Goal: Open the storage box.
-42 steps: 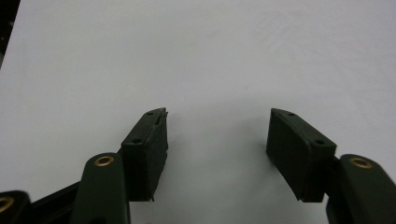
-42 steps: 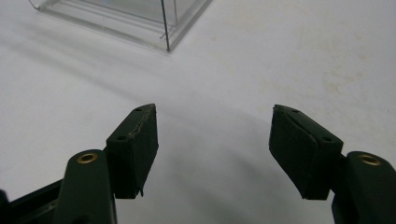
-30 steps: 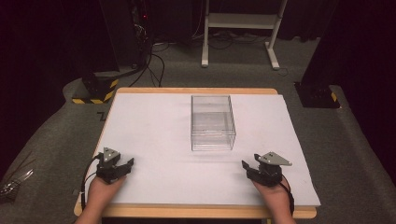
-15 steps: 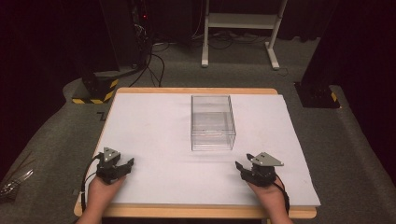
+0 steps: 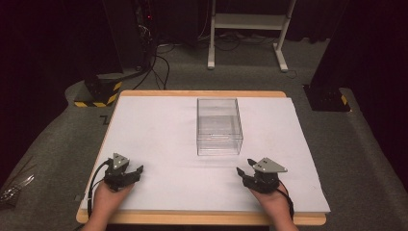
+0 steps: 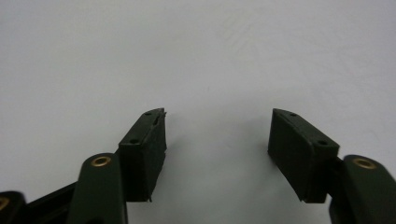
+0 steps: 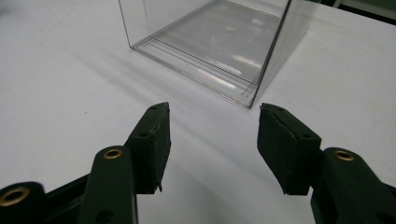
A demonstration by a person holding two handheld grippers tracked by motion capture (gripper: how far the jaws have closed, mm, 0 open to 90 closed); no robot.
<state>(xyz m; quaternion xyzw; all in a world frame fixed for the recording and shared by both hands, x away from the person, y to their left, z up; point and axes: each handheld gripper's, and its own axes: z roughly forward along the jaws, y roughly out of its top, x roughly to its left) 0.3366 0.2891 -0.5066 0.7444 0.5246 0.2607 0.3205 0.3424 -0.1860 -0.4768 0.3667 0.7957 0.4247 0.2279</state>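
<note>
Resting on a white table [image 5: 159, 125], both black two-jaw grippers, left gripper [image 5: 129, 172] and right gripper [image 5: 246, 169], gape empty near a clear plastic rectangular box [image 5: 219, 126].

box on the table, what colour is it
The box is clear and colourless, see-through; shows best in the right gripper view.

The left black two-jaw tongs [image 5: 132, 172] and the right black two-jaw tongs [image 5: 246, 168] each carry a grey three-cornered plate on top, and a black cable trails back from each body. Close up, each jaw ends in a thick black rubbery pad with small screw holes, pinned behind by a brass-ringed rivet. Both forearms are bare of sleeves.
</note>
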